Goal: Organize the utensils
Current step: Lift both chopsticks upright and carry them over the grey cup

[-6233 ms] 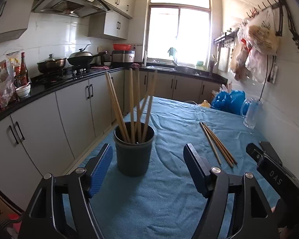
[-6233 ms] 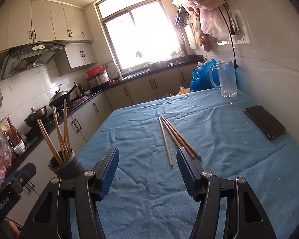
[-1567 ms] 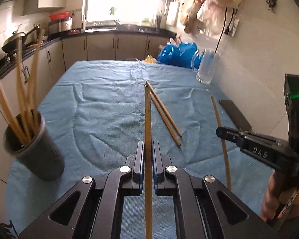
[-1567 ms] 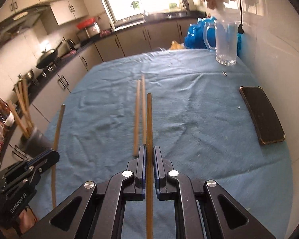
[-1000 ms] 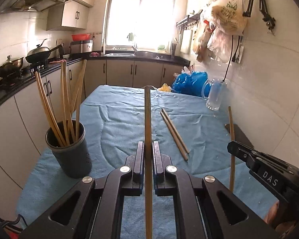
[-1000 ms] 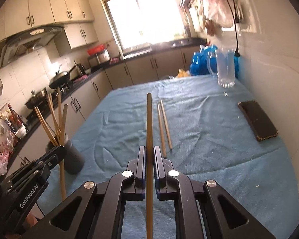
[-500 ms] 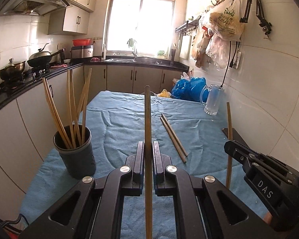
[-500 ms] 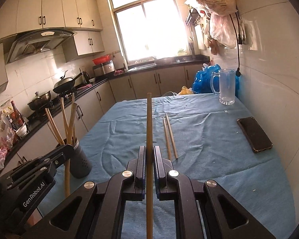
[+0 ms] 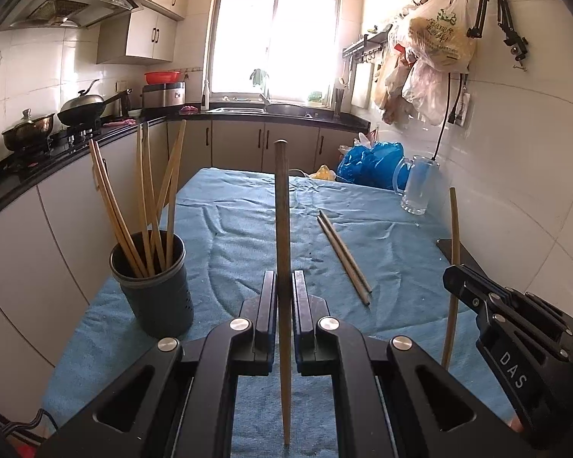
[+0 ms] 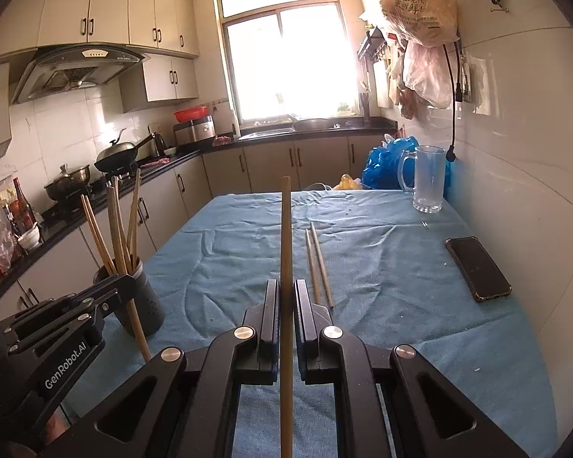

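Observation:
My left gripper point(image 9: 284, 286) is shut on a wooden chopstick point(image 9: 282, 206) held upright above the blue cloth. My right gripper point(image 10: 285, 294) is shut on another chopstick point(image 10: 285, 229), also upright; it shows at the right of the left wrist view point(image 9: 453, 259). A dark round holder point(image 9: 153, 286) with several chopsticks stands at the table's left edge, left of both grippers; it also shows in the right wrist view point(image 10: 141, 301). Two loose chopsticks point(image 9: 343, 255) lie side by side on the cloth ahead, seen too in the right wrist view point(image 10: 317, 263).
The table has a blue cloth point(image 10: 382, 267). A black phone point(image 10: 477, 269) lies near the right wall. A glass mug point(image 10: 426, 179) and blue bags point(image 10: 386, 164) stand at the far right. Kitchen counters with pots point(image 9: 80, 108) run along the left.
Both grippers, each with its chopstick, have tilted up and drawn back a little. The holder now sits nearer the centre of the left wrist view.

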`<state>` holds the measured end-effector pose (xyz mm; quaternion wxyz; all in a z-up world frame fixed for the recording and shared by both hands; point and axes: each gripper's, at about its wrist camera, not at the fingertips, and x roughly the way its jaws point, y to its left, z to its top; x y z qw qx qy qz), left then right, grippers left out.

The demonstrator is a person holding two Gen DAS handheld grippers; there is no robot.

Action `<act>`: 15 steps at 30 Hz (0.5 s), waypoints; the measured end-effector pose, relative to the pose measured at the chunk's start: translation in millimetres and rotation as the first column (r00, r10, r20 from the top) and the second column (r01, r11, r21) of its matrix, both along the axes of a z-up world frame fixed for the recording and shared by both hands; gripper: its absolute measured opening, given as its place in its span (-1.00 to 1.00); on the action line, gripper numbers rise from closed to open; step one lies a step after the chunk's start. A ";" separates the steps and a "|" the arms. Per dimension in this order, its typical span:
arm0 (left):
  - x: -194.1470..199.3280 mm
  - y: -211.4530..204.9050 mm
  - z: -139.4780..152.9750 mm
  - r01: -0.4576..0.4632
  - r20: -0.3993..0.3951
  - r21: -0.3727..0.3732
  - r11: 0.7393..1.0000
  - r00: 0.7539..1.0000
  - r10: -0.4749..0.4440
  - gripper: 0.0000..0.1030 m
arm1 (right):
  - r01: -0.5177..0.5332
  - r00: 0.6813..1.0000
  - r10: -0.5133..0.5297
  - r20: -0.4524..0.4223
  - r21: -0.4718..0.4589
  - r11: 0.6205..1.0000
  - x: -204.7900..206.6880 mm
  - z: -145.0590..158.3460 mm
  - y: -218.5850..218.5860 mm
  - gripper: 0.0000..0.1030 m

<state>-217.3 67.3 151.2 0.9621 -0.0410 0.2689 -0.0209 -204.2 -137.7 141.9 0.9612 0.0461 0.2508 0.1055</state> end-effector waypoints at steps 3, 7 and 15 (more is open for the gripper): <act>0.6 -0.7 -1.5 -0.004 0.000 0.009 1.000 1.000 0.004 -0.87 | 0.018 1.000 -0.018 -0.005 -0.023 1.000 0.3 -1.9 1.1 -0.85; 2.8 -1.7 -3.2 -0.009 -0.001 0.019 1.000 1.000 0.009 -0.87 | 0.029 1.000 -0.029 -0.012 -0.024 0.999 1.3 -3.5 -1.7 -0.85; 2.8 -2.0 -3.3 -0.007 0.002 0.022 1.000 1.000 0.007 -0.87 | 0.026 1.000 -0.026 -0.008 -0.022 0.999 1.9 -2.2 -3.6 -0.85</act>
